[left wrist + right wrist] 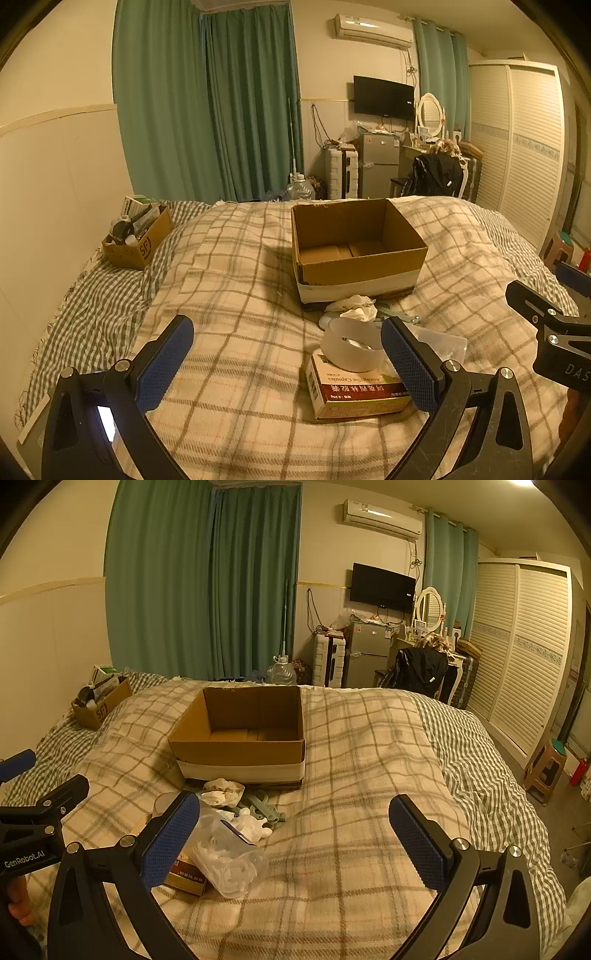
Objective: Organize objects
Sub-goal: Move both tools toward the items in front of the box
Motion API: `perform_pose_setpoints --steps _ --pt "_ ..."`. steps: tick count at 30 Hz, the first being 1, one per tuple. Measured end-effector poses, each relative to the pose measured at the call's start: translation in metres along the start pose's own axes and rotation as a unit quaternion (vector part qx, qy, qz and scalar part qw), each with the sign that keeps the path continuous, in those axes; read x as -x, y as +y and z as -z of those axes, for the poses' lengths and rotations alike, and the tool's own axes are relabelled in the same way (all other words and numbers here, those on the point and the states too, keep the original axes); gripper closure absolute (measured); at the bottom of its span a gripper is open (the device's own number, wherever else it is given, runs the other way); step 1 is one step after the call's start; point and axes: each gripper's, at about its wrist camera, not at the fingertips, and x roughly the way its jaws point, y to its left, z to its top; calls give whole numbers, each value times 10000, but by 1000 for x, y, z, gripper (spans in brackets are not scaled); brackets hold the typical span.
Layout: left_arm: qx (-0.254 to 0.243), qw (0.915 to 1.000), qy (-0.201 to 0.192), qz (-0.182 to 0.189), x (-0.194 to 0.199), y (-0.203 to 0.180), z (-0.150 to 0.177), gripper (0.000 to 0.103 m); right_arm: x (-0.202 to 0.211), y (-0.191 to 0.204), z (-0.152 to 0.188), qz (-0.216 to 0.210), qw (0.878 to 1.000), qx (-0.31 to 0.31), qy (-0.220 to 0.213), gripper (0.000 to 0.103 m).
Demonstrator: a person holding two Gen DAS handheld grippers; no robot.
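Now both tongs hover wide and empty-handed above the plaid blanket (pixel 369 738).
Left gripper (pixel 287 360) and right gripper (pixel 294 836) flank a pile: medicine box (pixel 354 393), white cup (pixel 351 345), plastic bag (pixel 231 860), just before the open cardboard box (pixel 240 734).

A big open stretch of plaid blanket (pixel 369 775) is seen on the right half of the right wrist view, and nothing is in the way there. The cardboard box (pixel 240 738) is open at the top, so it can be reached from above. Just in front of it, at lower left, the way is blocked by a small pile: crumpled paper (pixel 223 790), a clear plastic bag (pixel 229 864) and a medicine box (pixel 354 395) with a white cup (pixel 351 347) on top. A fuller small box (pixel 136 236) is sat far off by the wall, at left.
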Motion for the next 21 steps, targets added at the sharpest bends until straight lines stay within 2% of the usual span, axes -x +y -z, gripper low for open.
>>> perform_pose_setpoints --steps 21 --pt "-23 9999 107 -13 -5 -1 2 0 3 1 0 7 10000 -26 -75 0"
